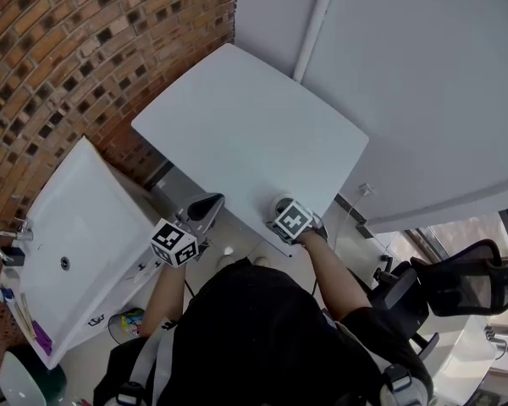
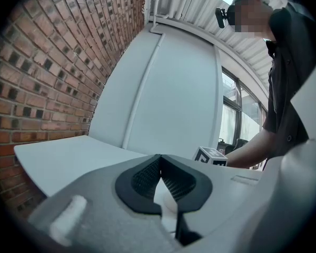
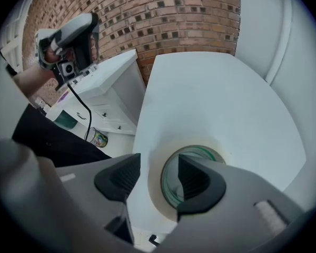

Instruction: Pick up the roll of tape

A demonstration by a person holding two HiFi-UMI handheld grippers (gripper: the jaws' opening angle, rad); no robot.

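The roll of tape, cream with a green inner face, lies flat on the white table near its front edge. My right gripper points steeply down over it with its jaws wide apart. One pad sits inside the roll's hole, the other pad outside the roll. The roll's wall is between them and neither pad presses on it. In the head view the roll peeks out beyond the right gripper. My left gripper is held level beside the table edge, its pads meeting, nothing in it.
A white counter with a basin stands to the left against the brick wall. A black office chair is at the right. A printed can sits on the floor by the counter. The table's far half is bare.
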